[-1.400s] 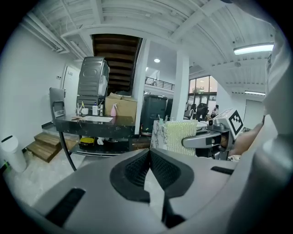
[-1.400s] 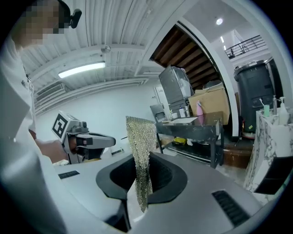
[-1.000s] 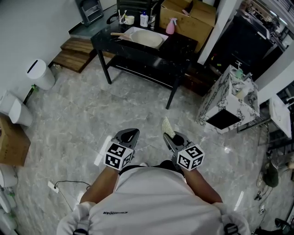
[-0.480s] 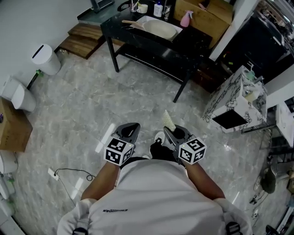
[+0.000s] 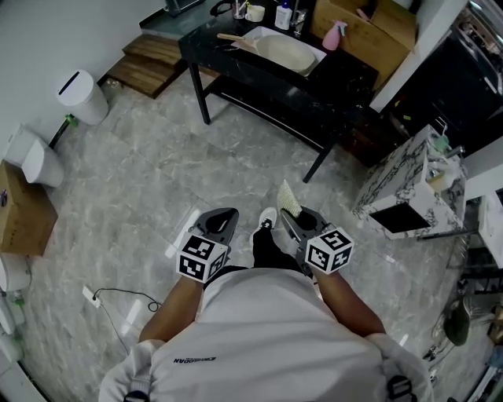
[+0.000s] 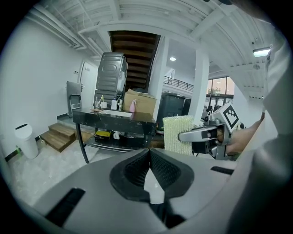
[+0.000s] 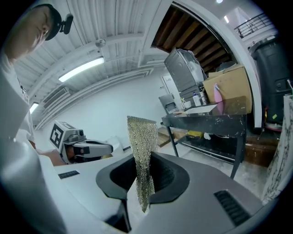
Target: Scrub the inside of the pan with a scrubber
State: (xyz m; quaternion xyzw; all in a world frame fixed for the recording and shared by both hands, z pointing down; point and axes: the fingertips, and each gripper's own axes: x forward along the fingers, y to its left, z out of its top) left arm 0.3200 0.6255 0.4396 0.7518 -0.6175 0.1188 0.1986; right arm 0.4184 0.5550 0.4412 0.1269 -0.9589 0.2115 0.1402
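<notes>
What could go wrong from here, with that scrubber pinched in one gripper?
The scrubber sticks far out of the right gripper, pinched low, so it may slip or bend when pressed.
The pan sits near a cup, bottle and spray bottle; scrubbing could knock them.
The left gripper is shut and empty, so the pan may slide unsteadied.
</notes>
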